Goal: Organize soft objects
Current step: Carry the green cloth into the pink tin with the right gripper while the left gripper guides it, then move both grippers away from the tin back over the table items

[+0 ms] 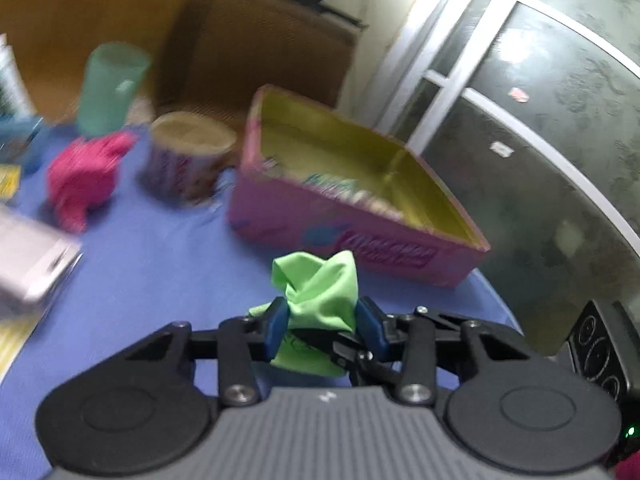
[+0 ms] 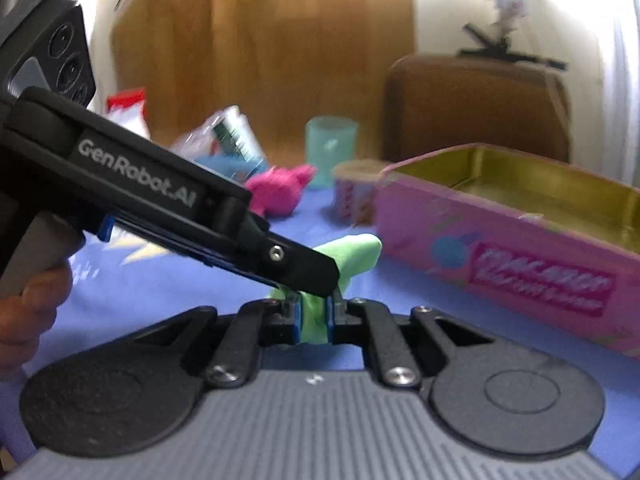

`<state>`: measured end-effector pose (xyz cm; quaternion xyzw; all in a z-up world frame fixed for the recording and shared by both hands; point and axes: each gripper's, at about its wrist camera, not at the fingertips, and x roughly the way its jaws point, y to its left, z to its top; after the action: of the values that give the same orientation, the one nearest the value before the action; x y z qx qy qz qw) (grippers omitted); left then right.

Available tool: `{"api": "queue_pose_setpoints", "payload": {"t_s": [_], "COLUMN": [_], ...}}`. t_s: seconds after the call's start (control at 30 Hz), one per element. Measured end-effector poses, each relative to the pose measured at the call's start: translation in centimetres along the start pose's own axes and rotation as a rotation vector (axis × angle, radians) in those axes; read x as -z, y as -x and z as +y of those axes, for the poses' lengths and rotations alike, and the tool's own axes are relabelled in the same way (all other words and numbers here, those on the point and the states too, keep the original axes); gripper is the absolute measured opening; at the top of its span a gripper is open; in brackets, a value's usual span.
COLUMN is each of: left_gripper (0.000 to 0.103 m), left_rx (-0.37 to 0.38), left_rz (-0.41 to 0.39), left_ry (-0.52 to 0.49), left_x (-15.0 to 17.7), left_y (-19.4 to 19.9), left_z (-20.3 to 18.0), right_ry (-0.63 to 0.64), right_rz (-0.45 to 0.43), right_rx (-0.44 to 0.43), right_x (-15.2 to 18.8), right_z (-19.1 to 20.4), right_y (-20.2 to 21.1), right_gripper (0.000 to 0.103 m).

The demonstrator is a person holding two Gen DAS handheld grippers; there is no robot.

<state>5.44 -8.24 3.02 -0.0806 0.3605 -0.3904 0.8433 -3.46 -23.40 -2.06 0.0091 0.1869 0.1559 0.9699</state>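
A: Green cloth [image 1: 316, 288] sits bunched between both sets of jaws. Left gripper [image 1: 323, 320] is clamped on it, blue pads pressing in from either side, a bundle sticking out past the tips and a flap hanging under them. Right gripper [image 2: 314, 316] is closed on another part of the same cloth, pads nearly together with a thin fold between.

B: Both holding one cloth? Where does the left one sit relative to the right?

A: In the right wrist view the left gripper comes in from the left, and its tip meets the cloth directly above the right jaws. A hand [image 2: 28, 304] is on its handle.

B: Step?

A: Looks like transfer or fold, mid-carry. Pink tin box [image 1: 360, 216] is open and lies just ahead of the left jaws, slightly to their right. Box looks mostly empty, though blur hides detail.

B: Next move?

A: Likely one gripper has to let go so the other can carry the cloth over the near wall of the box and drop it. If it's a fold instead, both need to pull apart first. Can't tell which.

B: Other soft items?

A: Pink plush toy [image 1: 86, 180] well ahead-left of the left jaws, on the blue tablecloth [image 1: 152, 272], not yet sorted.
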Motion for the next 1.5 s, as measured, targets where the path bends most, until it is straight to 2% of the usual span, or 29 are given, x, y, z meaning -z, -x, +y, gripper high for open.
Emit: {"api": "queue_pose_setpoints", "payload": {"t_s": [0.13,0.33,0.43,0.57,0.6,0.63,0.67,0.7,0.73,0.83,0.97,1.07,1.17,1.37,1.5], "left_gripper": [0.038,0.038,0.041,0.043,0.044,0.045,0.047,0.047,0.047,0.050,0.054,0.055,0.059,0.059,0.059], "left_rx": [0.029,0.061,0.041,-0.015,-0.024,-0.033,-0.044,-0.058,-0.072,-0.099,-0.151,-0.191,-0.257,-0.372,-0.428], "left_rz": [-0.026,-0.047,-0.048,-0.034,-0.030,-0.028,-0.032,-0.039,-0.048,-0.087,-0.170,-0.217,-0.259,-0.270,-0.275], "left_ry": [-0.089,-0.180,-0.207,-0.181,-0.167,-0.154,-0.147,-0.144,-0.142,-0.140,-0.162,-0.171,-0.178,-0.104,-0.044], "left_x": [-3.1,-6.5,-7.2,-7.0,-6.8,-6.5,-6.2,-6.1,-5.9,-5.4,-3.9,-2.2,-0.1,2.7,3.8], "left_y": [-1.9,-6.9,-9.1,-11.1,-11.1,-11.0,-10.6,-10.1,-9.5,-7.1,-2.6,0.8,4.0,8.2,9.6], "left_z": [-3.5,-7.9,-9.3,-9.1,-8.8,-8.4,-8.0,-7.6,-7.2,-6.3,-5.1,-3.7,-2.0,3.0,5.9], "right_ry": [-0.002,-0.047,-0.060,-0.022,-0.015,-0.021,-0.048,-0.079,-0.109,-0.194,-0.238,-0.240,-0.204,-0.132,-0.102], "right_rz": [-0.108,-0.189,-0.191,-0.116,-0.083,-0.052,-0.071,-0.084,-0.105,-0.177,-0.308,-0.346,-0.322,-0.179,-0.130], "right_rx": [0.098,0.269,0.344,0.450,0.464,0.477,0.502,0.526,0.531,0.522,0.502,0.421,0.308,0.071,0.011], "right_x": [-1.5,-3.4,-3.7,-3.3,-3.1,-2.8,-2.5,-2.4,-2.3,-2.2,-2.4,-2.5,-2.2,-2.0,-2.0], "right_z": [-2.4,-7.4,-10.1,-12.2,-12.7,-13.4,-14.0,-14.5,-14.8,-15.0,-12.5,-9.6,-5.9,1.2,3.8], "right_y": [1.4,2.0,1.9,0.5,0.2,-0.2,0.1,0.4,0.9,2.3,4.5,4.5,3.6,0.0,-1.7], "right_gripper": [0.014,0.014,0.014,0.018,0.034,0.055,0.066,0.083,0.086,0.086,0.086,0.086,0.086,0.085,0.085]}}
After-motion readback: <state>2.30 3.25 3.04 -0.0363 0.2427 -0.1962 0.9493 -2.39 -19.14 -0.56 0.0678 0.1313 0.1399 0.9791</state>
